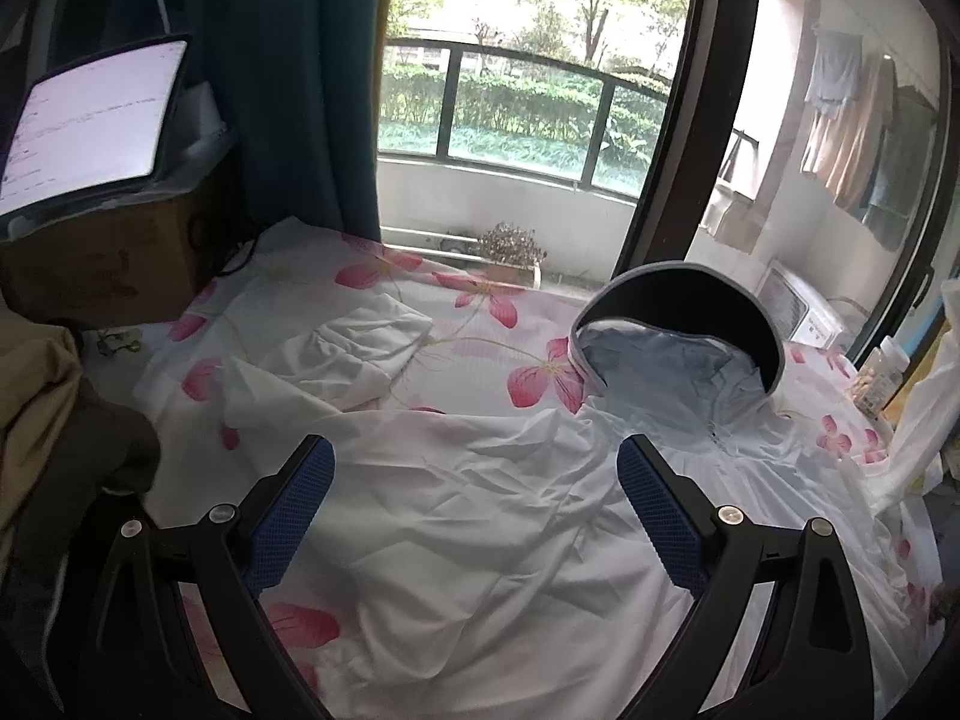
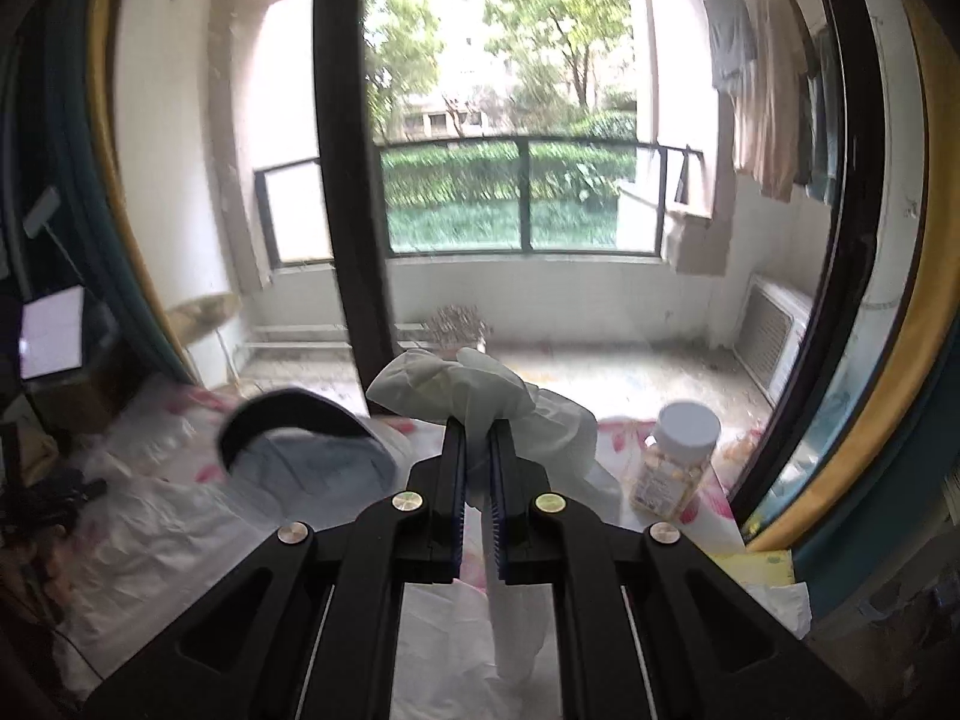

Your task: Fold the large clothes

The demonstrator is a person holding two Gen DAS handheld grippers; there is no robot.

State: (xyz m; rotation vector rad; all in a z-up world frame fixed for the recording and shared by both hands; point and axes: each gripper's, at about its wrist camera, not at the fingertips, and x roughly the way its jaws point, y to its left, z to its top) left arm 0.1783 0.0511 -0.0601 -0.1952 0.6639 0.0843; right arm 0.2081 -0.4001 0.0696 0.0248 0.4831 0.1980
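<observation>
White hooded jacket (image 1: 480, 516) spread flat on the flowered sheet (image 1: 480, 306), hood (image 1: 678, 330) toward the window. Left of the jacket: cardboard box (image 1: 102, 258) with a lit tablet (image 1: 90, 120) on it, teal curtain (image 1: 288, 78) behind. Right of the hood, a white-capped jar (image 2: 675, 456) stands on the sheet. One sleeve (image 1: 336, 354) lies folded across beyond the jacket's left shoulder. Left hand-held gripper (image 1: 477, 468) spread wide above the jacket chest, holding nothing. Right hand-held gripper (image 2: 477, 432) clamped nearly closed on the other sleeve's (image 2: 474, 390) bunched white cloth, lifted above the sheet, fabric hanging below the pads (image 2: 457, 480).
</observation>
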